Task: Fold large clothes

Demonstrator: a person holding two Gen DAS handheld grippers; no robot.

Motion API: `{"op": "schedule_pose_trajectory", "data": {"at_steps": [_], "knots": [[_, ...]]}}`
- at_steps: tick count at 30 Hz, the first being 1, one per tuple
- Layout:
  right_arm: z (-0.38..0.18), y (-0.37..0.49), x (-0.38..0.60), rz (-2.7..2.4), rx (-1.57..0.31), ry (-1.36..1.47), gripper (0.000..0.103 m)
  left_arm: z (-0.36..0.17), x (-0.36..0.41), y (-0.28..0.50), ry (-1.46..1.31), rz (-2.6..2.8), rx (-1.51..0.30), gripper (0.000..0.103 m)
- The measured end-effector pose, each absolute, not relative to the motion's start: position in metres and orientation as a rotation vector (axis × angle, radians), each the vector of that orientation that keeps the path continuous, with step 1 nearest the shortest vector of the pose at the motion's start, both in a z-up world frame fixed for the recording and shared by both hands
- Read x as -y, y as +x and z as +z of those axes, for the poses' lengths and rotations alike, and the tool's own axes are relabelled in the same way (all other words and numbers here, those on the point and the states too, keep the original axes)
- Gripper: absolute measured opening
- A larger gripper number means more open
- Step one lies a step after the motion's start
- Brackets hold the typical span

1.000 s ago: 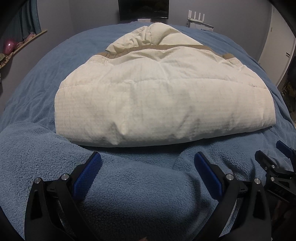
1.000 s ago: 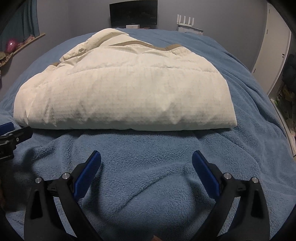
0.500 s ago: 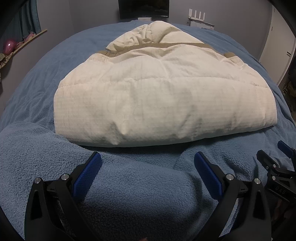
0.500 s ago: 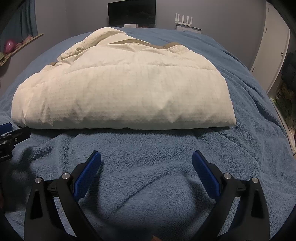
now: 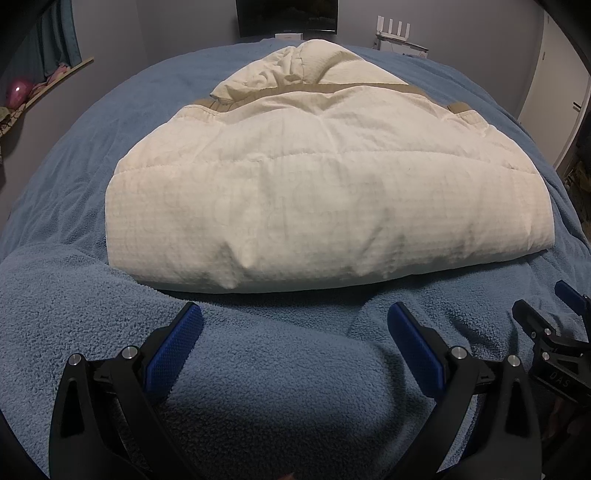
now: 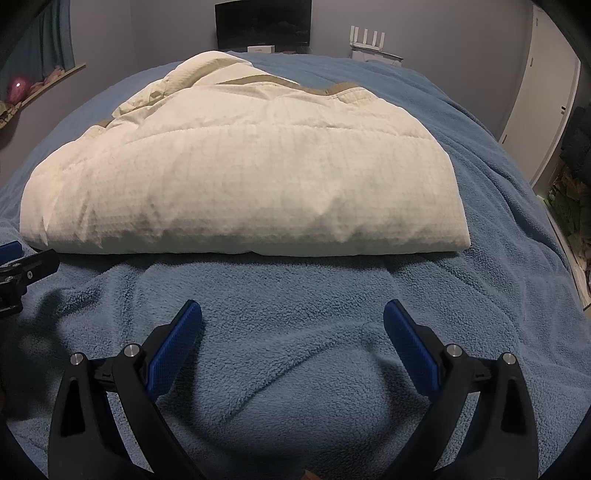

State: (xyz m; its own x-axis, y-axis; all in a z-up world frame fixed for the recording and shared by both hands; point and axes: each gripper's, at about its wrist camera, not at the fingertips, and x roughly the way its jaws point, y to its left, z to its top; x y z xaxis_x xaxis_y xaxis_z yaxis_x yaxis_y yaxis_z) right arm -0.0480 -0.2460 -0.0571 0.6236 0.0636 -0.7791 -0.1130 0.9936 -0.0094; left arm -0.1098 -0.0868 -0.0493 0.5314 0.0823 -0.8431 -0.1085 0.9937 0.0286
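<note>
Nearest us, our left gripper [image 5: 293,325] and right gripper [image 6: 291,323] hover side by side just short of the cream padded jacket [image 5: 325,195], each with its blue pads [image 5: 173,347] spread wide and nothing between them. The jacket, our landmark, lies in a thick folded bundle in the middle of the bed, on a blue fleece blanket [image 6: 295,362], its rounded fold edge facing us and raised off the blanket. Beyond that edge the quilted body rises toward a tan-trimmed collar [image 5: 369,88], with the hood [image 5: 310,66] bunched on the jacket's far side. Past the jacket, against the wall, stand a dark screen [image 6: 264,22] and a white router [image 6: 369,46]. We judge the bundle nearly done, with perhaps one more fold or a tidy left. To do it well, we would slide each gripper low under the near edge, well toward the jacket's two corners, pinch all layers together, and lift evenly so the puffy filling does not spring the fold open. Compared with a second ago, the jacket sits slightly nearer and larger in both views; both grippers have crept toward it, jaws unchanged.
</note>
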Motion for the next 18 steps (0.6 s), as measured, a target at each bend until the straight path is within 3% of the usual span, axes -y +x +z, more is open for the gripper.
{"op": "schedule_pose_trajectory", "data": {"at_steps": [18], "knots": [[-0.0588, -0.0479, 0.2501, 0.107, -0.902, -0.059, 0.094, -0.0515, 0.0874, -0.1070, -0.024, 0.107, -1.009, 0.097]]}}
